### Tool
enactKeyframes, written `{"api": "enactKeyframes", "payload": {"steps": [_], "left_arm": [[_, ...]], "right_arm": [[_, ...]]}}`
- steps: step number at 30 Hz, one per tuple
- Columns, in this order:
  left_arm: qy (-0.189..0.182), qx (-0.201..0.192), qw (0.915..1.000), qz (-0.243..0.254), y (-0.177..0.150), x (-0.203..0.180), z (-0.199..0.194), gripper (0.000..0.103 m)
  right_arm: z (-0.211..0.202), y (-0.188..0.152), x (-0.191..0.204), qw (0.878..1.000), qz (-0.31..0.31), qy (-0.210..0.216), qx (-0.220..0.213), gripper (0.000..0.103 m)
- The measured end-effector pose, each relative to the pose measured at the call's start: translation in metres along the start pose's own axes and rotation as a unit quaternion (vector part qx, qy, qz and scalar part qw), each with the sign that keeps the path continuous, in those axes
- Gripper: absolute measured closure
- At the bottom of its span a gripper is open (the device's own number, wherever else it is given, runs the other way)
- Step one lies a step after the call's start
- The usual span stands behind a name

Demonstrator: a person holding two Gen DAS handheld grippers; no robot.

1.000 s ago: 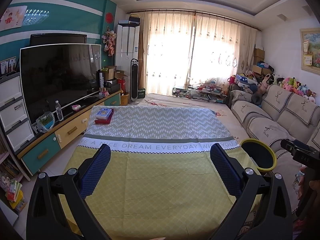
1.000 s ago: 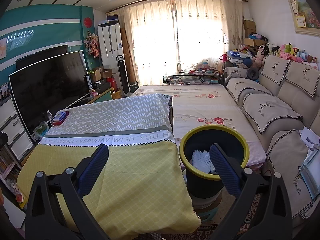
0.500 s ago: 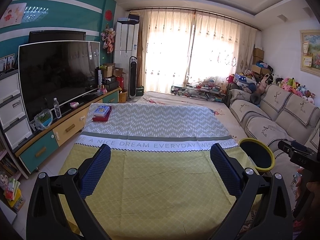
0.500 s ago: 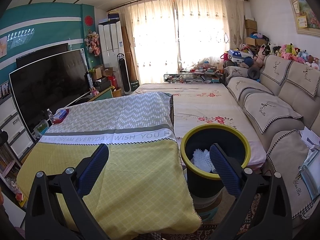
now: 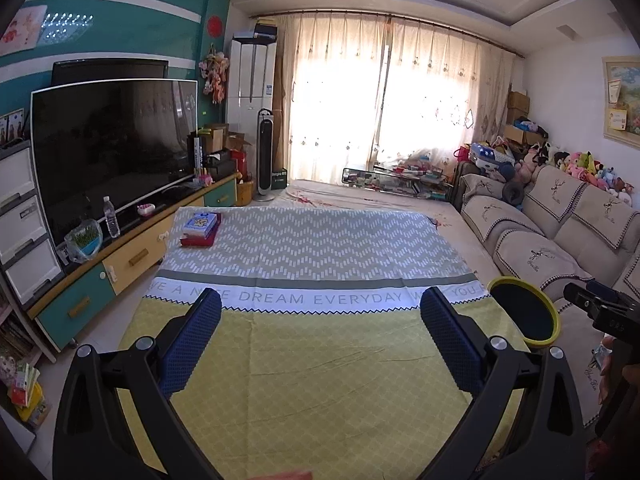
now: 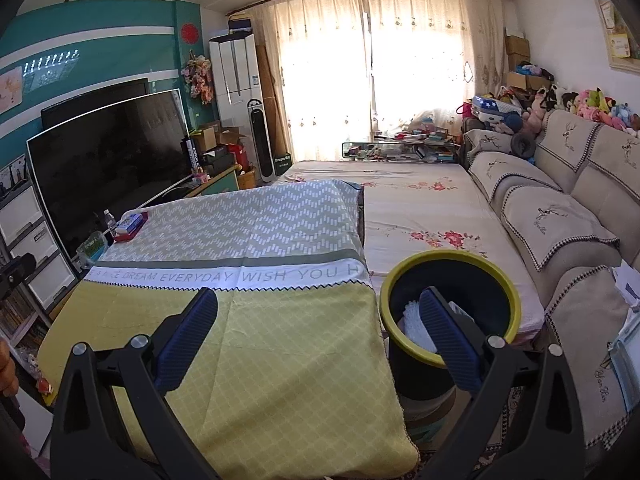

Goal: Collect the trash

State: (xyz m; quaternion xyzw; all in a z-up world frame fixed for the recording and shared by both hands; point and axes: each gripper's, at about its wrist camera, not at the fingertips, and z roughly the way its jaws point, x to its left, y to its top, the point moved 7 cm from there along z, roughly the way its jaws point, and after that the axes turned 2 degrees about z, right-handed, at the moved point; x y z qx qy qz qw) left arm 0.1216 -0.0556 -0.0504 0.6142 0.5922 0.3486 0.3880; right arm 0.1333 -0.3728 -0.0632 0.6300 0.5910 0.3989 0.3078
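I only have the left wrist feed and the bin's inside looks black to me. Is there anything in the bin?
Observer: Yes. The right wrist view looks down into the yellow-rimmed bin, and white crumpled paper lies inside.
Operator: Is the right gripper holding anything?
Observer: No. The right gripper is open and empty, with its right finger in front of the bin's mouth.
Operator: Any trash left on the tablecloth?
Observer: None that I can see. In the right view the tablecloth carries only a small stack of books at its far left corner.
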Motion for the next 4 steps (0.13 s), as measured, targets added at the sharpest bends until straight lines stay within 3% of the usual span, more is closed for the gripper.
{"api": "enactKeyframes", "payload": {"steps": [4], "left_arm": [[0.051,0.023,0.9984,0.002,0.014,0.032,0.068,0.005]], "right_arm": [[0.049,0.027,0.02,0.999,0.01,0.037,0.013,0.007]]}}
